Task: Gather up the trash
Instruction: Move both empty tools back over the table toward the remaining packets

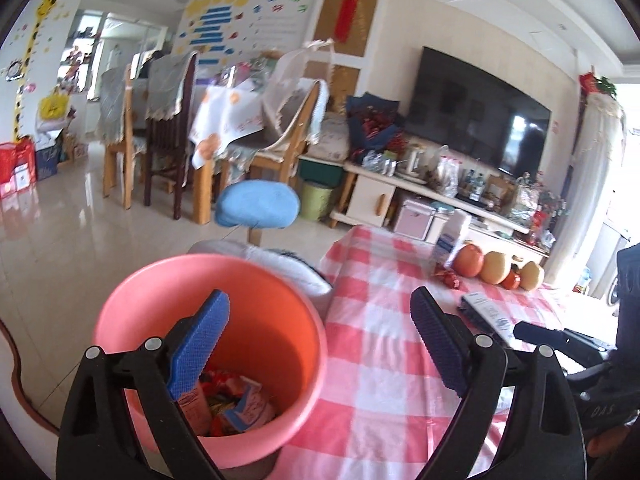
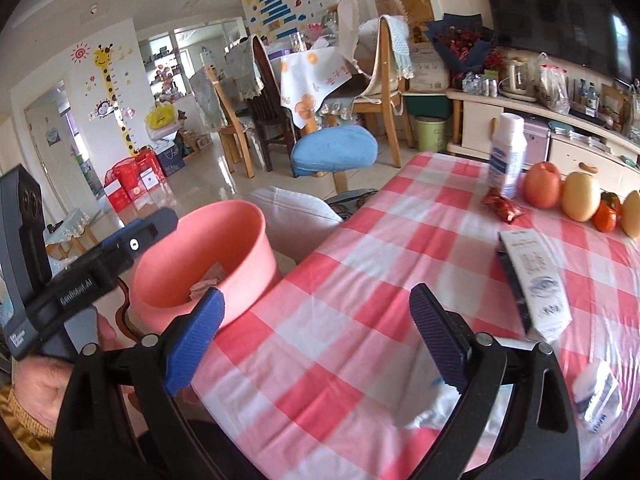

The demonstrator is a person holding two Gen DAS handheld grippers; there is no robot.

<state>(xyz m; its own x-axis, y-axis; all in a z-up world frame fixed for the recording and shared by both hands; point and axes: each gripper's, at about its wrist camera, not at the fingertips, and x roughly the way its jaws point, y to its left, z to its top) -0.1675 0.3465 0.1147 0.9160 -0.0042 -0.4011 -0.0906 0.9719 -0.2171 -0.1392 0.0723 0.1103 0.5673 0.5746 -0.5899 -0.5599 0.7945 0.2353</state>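
- Left gripper (image 1: 320, 344) hangs with its jaws spread wide and nothing between them — its left finger sits over the mouth of the pink bucket (image 1: 208, 360), its right finger over the checked tablecloth (image 1: 380, 360).
- Down inside the bucket, below that left finger, lies a heap of wrappers and small cartons (image 1: 236, 400).
- Right gripper (image 2: 320, 340) is likewise parted and empty, held above the near part of the tablecloth (image 2: 320, 320); the bucket (image 2: 200, 256) stands off the table edge, ahead and to its left.
- Ahead and to the right of the right gripper lies a flat white-and-dark carton (image 2: 536, 280), close by its right finger.
- Further off that way stands a white bottle (image 2: 506, 156), with a crumpled red wrapper (image 2: 502, 208) at its foot.
- Beside the bottle sits a row of fruit (image 2: 576, 196) — not trash, by the look of it.
- Just under the right finger lies something white and crumpled (image 2: 436, 404), and a blurred white-and-blue packet (image 2: 596, 396) lies near the right edge.
- Past the bucket are a blue stool seat (image 2: 334, 150) and dining chairs (image 2: 256, 92).
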